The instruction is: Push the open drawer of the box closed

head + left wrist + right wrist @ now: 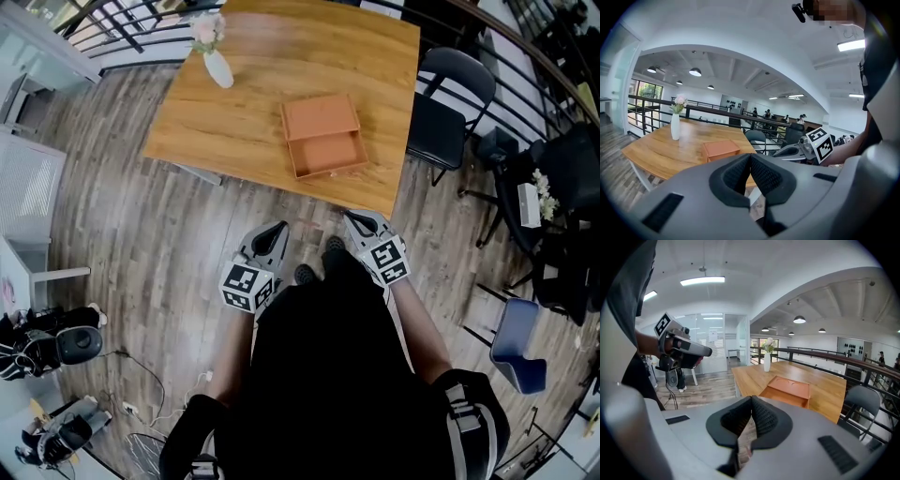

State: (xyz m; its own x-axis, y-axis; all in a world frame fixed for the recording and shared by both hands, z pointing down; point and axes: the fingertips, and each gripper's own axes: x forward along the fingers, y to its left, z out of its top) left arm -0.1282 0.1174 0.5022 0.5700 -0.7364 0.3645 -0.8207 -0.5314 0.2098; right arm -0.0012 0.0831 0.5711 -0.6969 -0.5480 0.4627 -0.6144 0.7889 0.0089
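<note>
Right gripper (362, 221) and left gripper (273, 230) hang by my waist, short of the desk (272, 66), jaws pressed together on nothing. The orange box (321, 117) sits by the desk's near edge, toward its right corner, its drawer (326, 155) pulled out toward me. I judge closed tips suit pushing: meet the drawer front mid-width, square on, and press steadily so the box doesn't slide or twist.

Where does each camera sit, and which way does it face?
Head view: on the person's head, steeply down at the box and table; left gripper, right gripper, torso show.
Left gripper view: on that gripper, facing the table; its shut jaws show.
Right gripper view: on that gripper, facing the table; shut jaws show.
Gripper views share the box and vase.
</note>
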